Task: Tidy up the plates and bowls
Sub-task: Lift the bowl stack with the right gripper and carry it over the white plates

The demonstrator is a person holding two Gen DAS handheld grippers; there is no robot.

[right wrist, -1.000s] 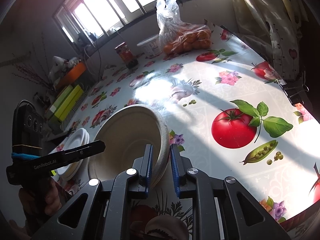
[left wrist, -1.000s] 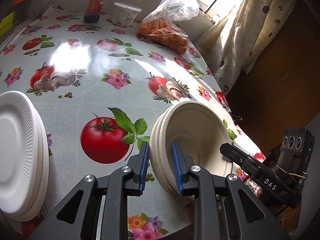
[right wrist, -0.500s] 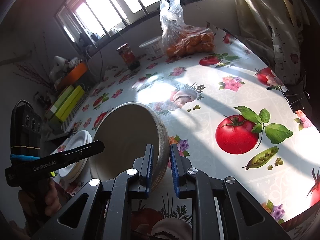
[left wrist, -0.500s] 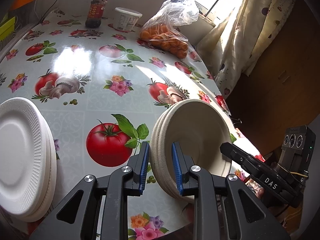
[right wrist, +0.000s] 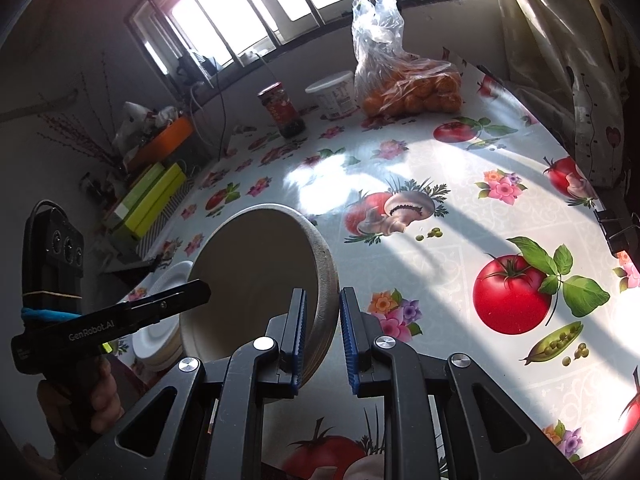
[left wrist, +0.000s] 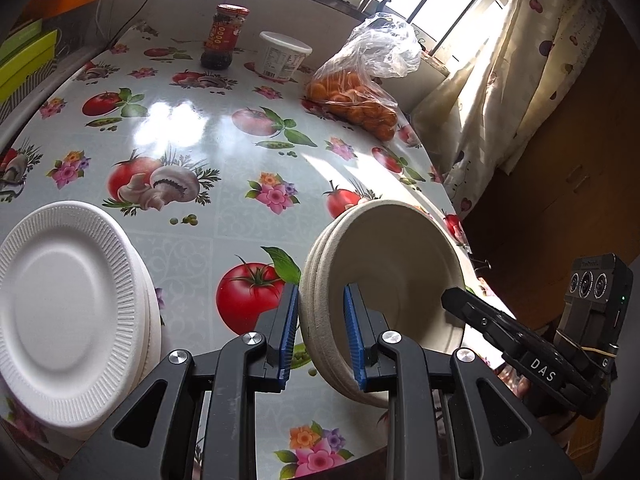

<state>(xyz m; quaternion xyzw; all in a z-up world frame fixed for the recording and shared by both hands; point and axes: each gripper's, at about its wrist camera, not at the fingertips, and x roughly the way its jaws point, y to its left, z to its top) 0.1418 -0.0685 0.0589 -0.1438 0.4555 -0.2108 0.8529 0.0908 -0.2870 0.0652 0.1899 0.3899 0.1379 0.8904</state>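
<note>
A glossy vegetable-print tablecloth (left wrist: pixel 224 148) covers the table under barred windows. Beside the white plate stack (left wrist: pixel 68 312), the left gripper (left wrist: pixel 320 330) and right gripper (right wrist: pixel 322 338) each pinch opposite rims of the beige bowl stack (left wrist: pixel 384 280), jaws narrowed, bowls tilted on edge.

mid table (left wrist: pixel 224 128) open | far edge: jar (left wrist: pixel 224 36), tub (left wrist: pixel 282 58), orange bag (left wrist: pixel 356 96)
</note>
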